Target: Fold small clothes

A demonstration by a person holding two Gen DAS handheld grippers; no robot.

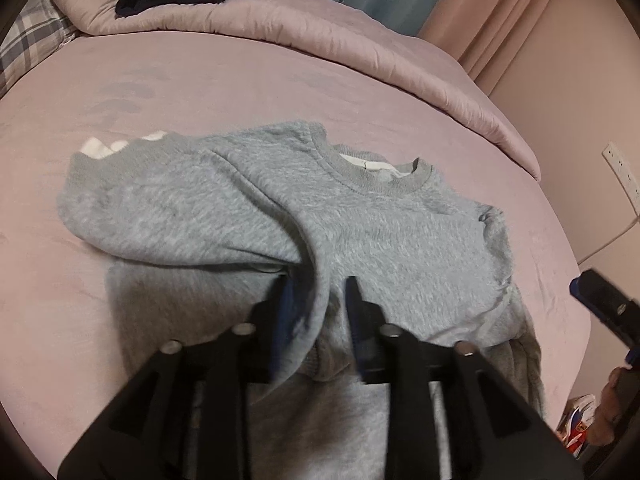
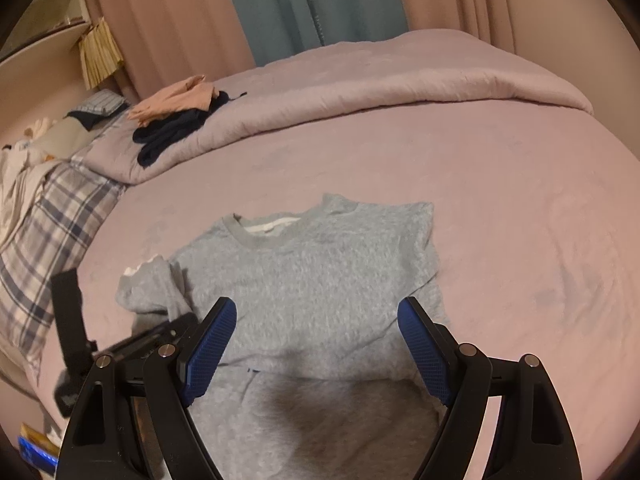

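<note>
A grey sweatshirt (image 1: 380,232) lies face up on the pink bed sheet (image 1: 160,92), collar toward the far side. One sleeve is folded across to the left, its white-lined cuff (image 1: 120,146) lying on the sheet. My left gripper (image 1: 319,284) sits low over the sweatshirt's left side with a raised fold of grey fabric between its fingers. The jaws stand a little apart and the cloth drapes over the left pad. My right gripper (image 2: 317,304) hovers open over the sweatshirt (image 2: 320,264), with nothing between its blue pads. The left gripper (image 2: 180,322) shows at the garment's left edge.
A folded lilac quilt (image 1: 320,32) runs along the far side, with dark and peach clothes (image 2: 176,120) piled on it. A plaid pillow (image 2: 48,232) lies at the left. Curtains (image 2: 312,4) hang behind, and a wall socket (image 1: 624,172) is on the right.
</note>
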